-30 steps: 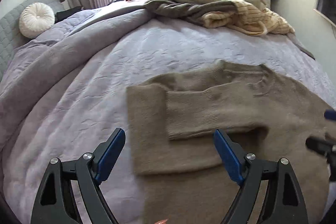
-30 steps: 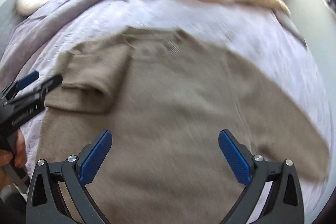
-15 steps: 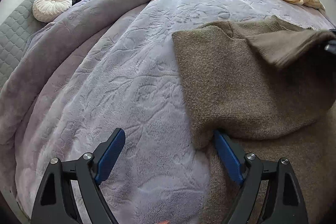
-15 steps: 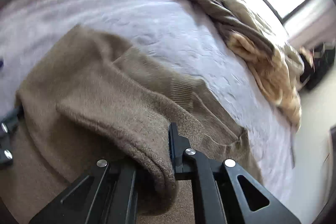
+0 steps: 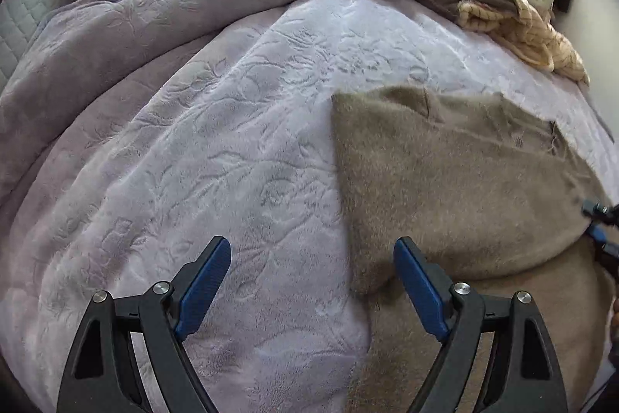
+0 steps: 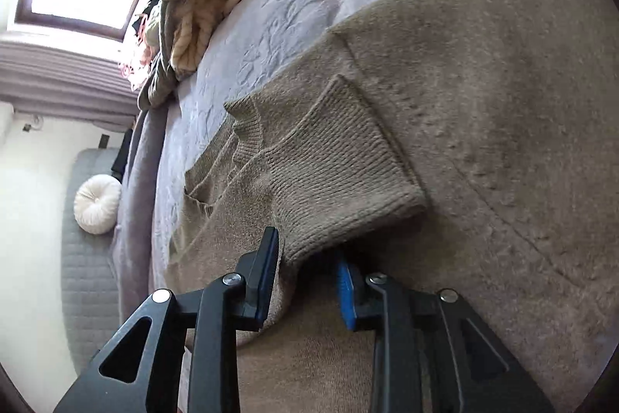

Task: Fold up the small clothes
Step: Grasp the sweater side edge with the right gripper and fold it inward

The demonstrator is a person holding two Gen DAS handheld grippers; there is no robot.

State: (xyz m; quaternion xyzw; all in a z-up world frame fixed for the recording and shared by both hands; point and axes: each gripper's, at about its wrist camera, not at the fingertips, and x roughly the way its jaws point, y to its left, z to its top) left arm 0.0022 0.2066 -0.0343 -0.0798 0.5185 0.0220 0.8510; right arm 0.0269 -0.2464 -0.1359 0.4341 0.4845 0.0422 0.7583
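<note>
Lilac plush covers the bed (image 5: 216, 149), and on its right half lies the brown knitted sweater (image 5: 456, 180), now doubled over on itself: a second ago it lay spread with one sleeve crossed over the chest, and since then the far side has been carried across so a fresh folded edge runs down the sweater's left flank. I judge that the side fold is laid and the next fold, likely bottom to top, is still to do.

Beyond it, a heap of cream and olive clothes (image 5: 503, 6) sits at the far edge of the bed, well apart from the work.

Closer in, the left tool (image 5: 311, 281) hovers with its jaws wide apart and nothing between them; the sweater's near-left corner lies just beside its right pad, not gripped.

Smallest, the ribbed sleeve cuff (image 6: 348, 177) lies on the sweater's body right in front of the right tool (image 6: 307, 281). Half a second ago that tool was clamped on the knit; now its jaws are opening, with the sleeve fabric lying loose between them as it lets go.
</note>
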